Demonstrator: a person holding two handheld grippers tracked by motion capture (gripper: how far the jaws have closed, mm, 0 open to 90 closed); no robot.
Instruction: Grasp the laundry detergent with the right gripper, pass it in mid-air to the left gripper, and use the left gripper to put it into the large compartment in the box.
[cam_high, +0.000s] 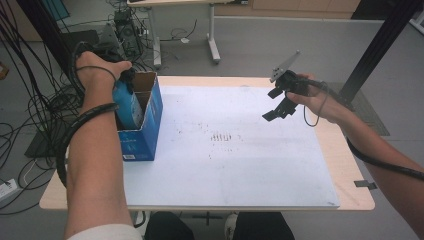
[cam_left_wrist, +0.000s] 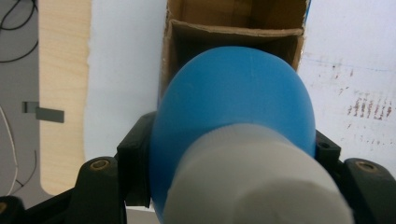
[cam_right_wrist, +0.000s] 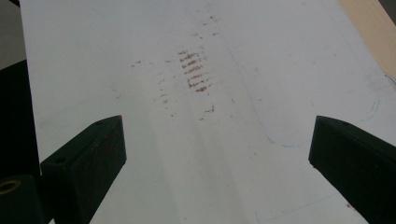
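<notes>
The blue bottle (cam_left_wrist: 233, 98) looked like smooth, matt plastic, with a paler, faintly grainy white cap (cam_left_wrist: 254, 182). The box (cam_high: 145, 125) was cardboard: glossy blue print outside, raw brown, fibrous board inside. The white sheet (cam_high: 240, 160) over the table seemed matt paper or thin plastic, scuffed with reddish-brown marks toward 12 o'clock in the right gripper view. The table (cam_high: 350, 165) edge showed pale, smooth wood grain. The right gripper (cam_right_wrist: 217, 154) had matt black plastic jaws, slightly worn.

High view overlooks the table (cam_high: 345, 200); tool cameras look down close.
</notes>
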